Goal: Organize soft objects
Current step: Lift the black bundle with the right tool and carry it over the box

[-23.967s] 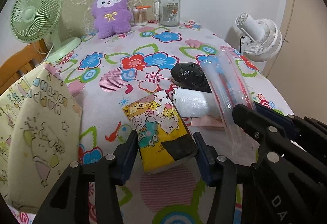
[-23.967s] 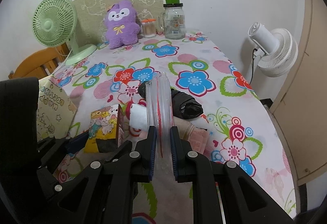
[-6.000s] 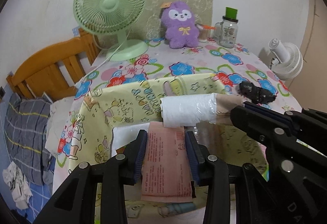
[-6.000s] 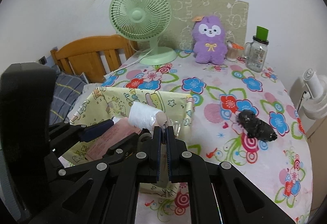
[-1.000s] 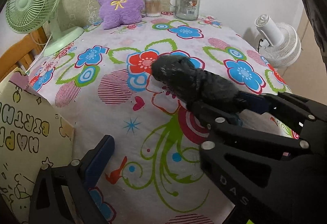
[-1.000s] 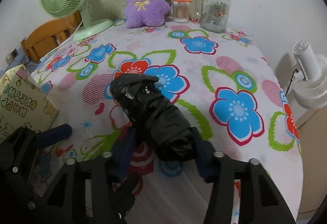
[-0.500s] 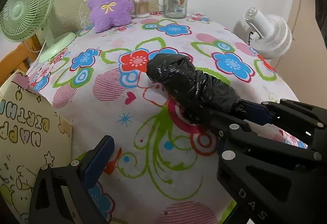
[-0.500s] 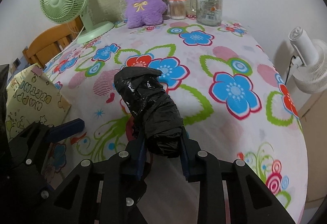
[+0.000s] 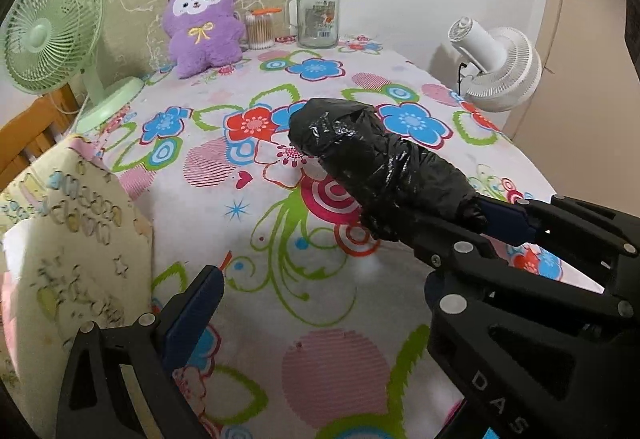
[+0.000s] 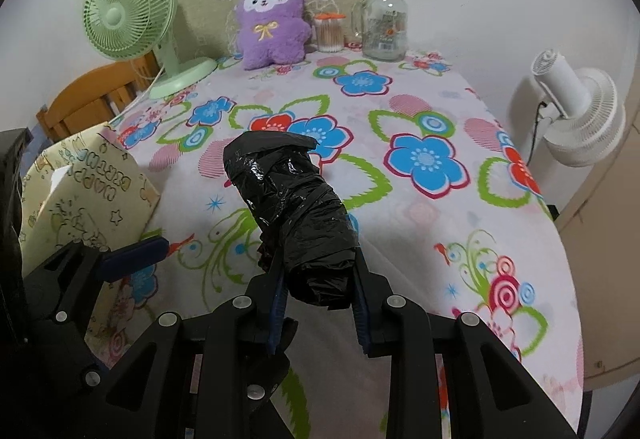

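My right gripper point(image 10: 318, 275) is shut on a black plastic-wrapped roll point(image 10: 292, 211) and holds it lifted above the flowered tablecloth point(image 10: 420, 223). The roll point(image 9: 380, 167) and the right gripper point(image 9: 492, 223) also show in the left wrist view, at the right. My left gripper point(image 9: 320, 303) is open and empty, low over the table; only its left finger point(image 9: 192, 311) shows clearly. A yellow "Happy Birthday" gift bag point(image 9: 64, 239) stands at the table's left edge, also seen in the right wrist view point(image 10: 84, 195). A purple plush toy point(image 10: 272, 27) sits at the back.
A green desk fan point(image 10: 132, 15), a cotton-swab jar point(image 10: 330, 33) and a glass mug jar with green lid point(image 10: 384, 19) stand along the back wall. A white fan point(image 10: 580, 115) is off the table's right edge. A wooden chair point(image 10: 92, 99) is at the left.
My right gripper has closed on the black roll and lifted it off the tablecloth. Both views have drawn back a little from the table.
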`<state>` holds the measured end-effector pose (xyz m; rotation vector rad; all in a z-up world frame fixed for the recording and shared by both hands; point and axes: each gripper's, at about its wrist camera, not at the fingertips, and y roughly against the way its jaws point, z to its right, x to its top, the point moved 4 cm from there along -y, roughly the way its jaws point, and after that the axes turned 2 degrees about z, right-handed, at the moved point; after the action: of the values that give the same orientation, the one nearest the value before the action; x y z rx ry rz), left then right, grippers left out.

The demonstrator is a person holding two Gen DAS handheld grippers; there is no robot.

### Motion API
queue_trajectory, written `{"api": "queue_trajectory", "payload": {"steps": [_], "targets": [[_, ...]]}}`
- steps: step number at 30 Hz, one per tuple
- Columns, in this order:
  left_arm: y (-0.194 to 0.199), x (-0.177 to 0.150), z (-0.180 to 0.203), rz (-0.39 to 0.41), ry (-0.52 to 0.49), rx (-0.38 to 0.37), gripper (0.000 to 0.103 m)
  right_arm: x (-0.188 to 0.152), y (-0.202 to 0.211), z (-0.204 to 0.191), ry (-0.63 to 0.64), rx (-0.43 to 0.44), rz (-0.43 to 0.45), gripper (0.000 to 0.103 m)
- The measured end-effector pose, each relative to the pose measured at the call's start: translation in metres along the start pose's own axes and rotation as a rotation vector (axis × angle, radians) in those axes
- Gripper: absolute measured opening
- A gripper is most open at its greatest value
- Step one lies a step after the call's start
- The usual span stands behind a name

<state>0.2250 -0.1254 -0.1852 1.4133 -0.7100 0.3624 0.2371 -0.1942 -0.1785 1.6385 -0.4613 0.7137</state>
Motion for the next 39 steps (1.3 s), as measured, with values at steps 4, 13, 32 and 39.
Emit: {"api": "queue_trajectory", "payload": {"steps": [4, 13, 32, 39], "targets": [[0.015, -0.003, 0.004, 0.018, -0.011, 0.0, 0.101, -0.004, 0.015, -0.002, -0.013, -0.01, 0.013, 0.031], [0.05, -0.011, 0.012, 0.058, -0.014, -0.018, 0.101, -0.013, 0.053, -0.008, -0.026, -0.02, 0.049, 0.031], [0.125, -0.017, 0.011, 0.157, -0.036, -0.013, 0.101, -0.018, 0.129, -0.035, -0.023, -0.041, 0.13, 0.031], [0.151, -0.019, 0.005, 0.193, -0.046, -0.019, 0.101, -0.017, 0.155, -0.048, -0.02, -0.061, 0.169, 0.031]]}}
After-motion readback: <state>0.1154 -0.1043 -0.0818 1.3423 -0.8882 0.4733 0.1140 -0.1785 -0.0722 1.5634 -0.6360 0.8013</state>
